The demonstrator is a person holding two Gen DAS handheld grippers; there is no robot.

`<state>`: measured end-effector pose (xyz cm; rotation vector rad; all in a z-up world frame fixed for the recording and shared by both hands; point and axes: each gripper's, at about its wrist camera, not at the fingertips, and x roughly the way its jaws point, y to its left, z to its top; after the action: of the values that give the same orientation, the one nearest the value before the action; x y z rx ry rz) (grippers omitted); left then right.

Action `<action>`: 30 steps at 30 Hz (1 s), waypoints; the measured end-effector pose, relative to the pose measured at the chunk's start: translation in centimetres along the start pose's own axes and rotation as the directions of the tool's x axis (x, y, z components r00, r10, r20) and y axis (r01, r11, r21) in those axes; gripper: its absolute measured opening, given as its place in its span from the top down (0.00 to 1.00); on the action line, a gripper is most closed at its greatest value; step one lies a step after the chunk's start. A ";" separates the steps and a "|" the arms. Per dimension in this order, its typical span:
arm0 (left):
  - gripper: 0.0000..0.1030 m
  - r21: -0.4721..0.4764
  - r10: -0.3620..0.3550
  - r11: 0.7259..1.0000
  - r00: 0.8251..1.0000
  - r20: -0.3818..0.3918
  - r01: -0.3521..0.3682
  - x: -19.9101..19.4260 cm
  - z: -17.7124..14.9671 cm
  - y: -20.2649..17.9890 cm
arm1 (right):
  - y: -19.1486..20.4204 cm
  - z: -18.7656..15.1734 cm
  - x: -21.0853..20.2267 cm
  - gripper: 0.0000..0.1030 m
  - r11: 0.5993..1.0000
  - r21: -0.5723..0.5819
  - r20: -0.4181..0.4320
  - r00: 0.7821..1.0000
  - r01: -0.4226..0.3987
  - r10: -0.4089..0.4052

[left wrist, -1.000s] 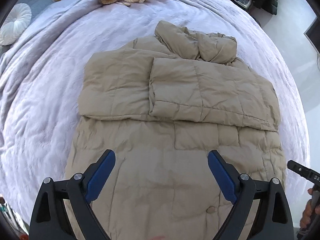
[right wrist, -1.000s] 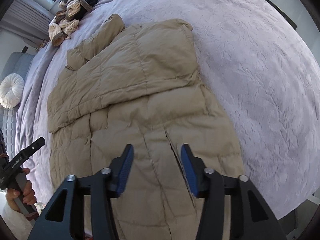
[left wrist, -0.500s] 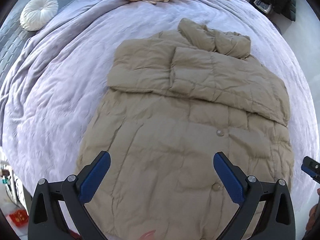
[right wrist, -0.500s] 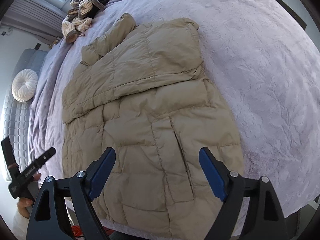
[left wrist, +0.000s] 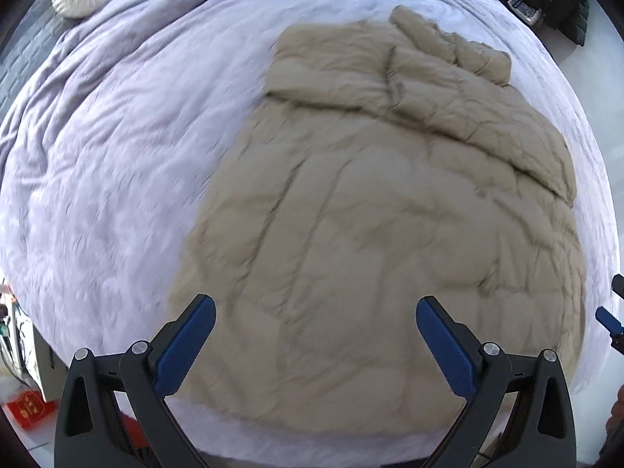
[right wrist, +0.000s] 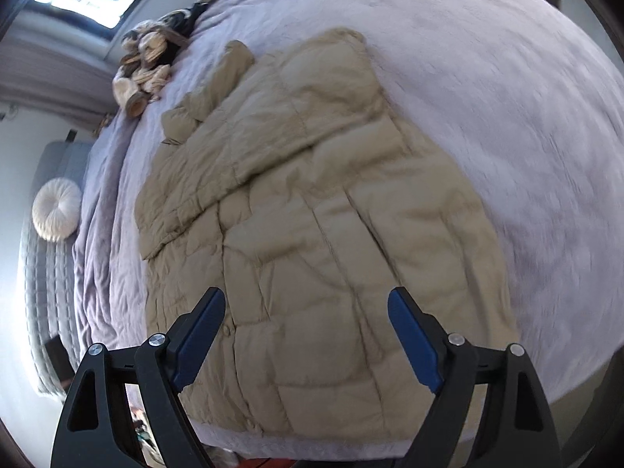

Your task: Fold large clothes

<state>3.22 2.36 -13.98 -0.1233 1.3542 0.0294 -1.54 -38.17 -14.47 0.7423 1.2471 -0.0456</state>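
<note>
Puffer coat, tan and quilted, lies flat on the lavender bed directly beneath and ahead of both pairs of fingers, the left gripper and right gripper each spread wide and empty just above its hem. It looks light, soft and springy with a smooth, likely slippery shell, so the safest hold is probably a deep pinch on the two hem corners nearest the fingers. Its long axis runs straight away from the fingers, hem closest, sleeves folded across the chest beyond, hood end farthest.
</note>
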 end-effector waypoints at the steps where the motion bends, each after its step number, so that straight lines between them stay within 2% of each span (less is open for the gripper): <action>1: 0.00 -0.005 -0.003 1.000 1.000 -0.004 0.003 0.0 -0.9 0.9 | -0.3 -0.6 0.1 0.15 1.000 0.028 -0.012 1.000 -0.007 0.007; 5: 0.00 -0.040 -0.047 0.998 0.999 -0.017 0.046 -0.4 -4.1 4.8 | -1.3 -3.1 0.2 0.15 0.994 0.109 -0.021 0.999 -0.032 0.034; 8: 0.00 -0.107 -0.125 0.987 0.991 -0.042 0.120 0.0 -6.0 7.9 | -2.5 -5.0 0.2 0.15 0.982 0.179 -0.018 0.998 -0.058 0.062; 10: 0.00 -0.172 -0.187 0.970 0.980 -0.074 0.172 1.0 -7.4 9.7 | -3.9 -6.3 0.2 0.15 0.966 0.244 -0.012 0.996 -0.084 0.089; 13: 0.00 -0.271 -0.285 0.932 0.949 -0.138 0.240 3.2 -9.7 11.5 | -6.3 -8.3 0.5 0.15 0.930 0.347 -0.007 0.992 -0.118 0.128; 18: 0.00 -0.364 -0.423 0.869 0.885 -0.197 0.335 7.0 -11.8 11.6 | -9.7 -11.4 1.8 0.15 0.859 0.490 -0.014 0.984 -0.147 0.176; 25: 0.00 -0.375 -0.478 0.842 0.858 -0.189 0.387 9.3 -10.8 9.6 | -11.7 -13.3 4.8 0.15 0.814 0.560 -0.019 0.981 -0.151 0.195; 28: 0.00 -0.360 -0.480 0.845 0.857 -0.186 0.396 9.2 -10.0 9.1 | -12.3 -13.2 5.4 0.15 0.789 0.585 0.026 0.976 -0.189 0.215; 30: 0.00 -0.350 -0.490 0.841 0.856 -0.167 0.413 8.9 -9.5 8.7 | -12.5 -13.1 5.5 0.15 0.754 0.605 0.091 0.963 -0.255 0.253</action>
<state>-4.91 9.51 -25.23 -0.7332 1.5363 -0.1886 -15.84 -38.92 -26.81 1.4802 1.1146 -0.2400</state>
